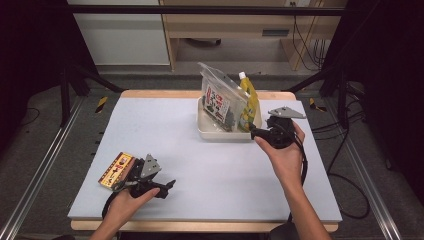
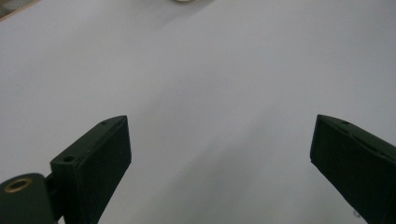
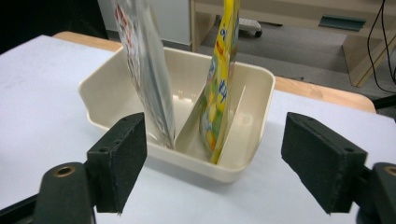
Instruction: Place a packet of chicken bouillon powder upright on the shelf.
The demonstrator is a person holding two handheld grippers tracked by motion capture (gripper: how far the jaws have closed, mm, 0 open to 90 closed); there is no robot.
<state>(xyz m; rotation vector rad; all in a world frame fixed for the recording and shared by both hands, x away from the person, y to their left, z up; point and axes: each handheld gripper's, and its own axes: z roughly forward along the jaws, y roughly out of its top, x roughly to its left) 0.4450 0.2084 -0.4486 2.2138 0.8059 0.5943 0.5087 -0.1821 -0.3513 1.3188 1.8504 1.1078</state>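
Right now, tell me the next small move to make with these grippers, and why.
Probably swing the left gripper back toward the red and yellow packet beside it. Two pouches, the clear packet and the yellow pouch, already stand in the cream tray, and the right gripper is open with nothing between its jaws, so that flat packet looks like the one left.

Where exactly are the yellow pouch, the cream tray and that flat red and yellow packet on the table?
yellow pouch [image 3: 215,93], right gripper view, on its printed front.
cream tray [image 3: 105,100], right gripper view, on its left wall.
red and yellow packet [image 1: 116,169], high view, on the middle of its face.
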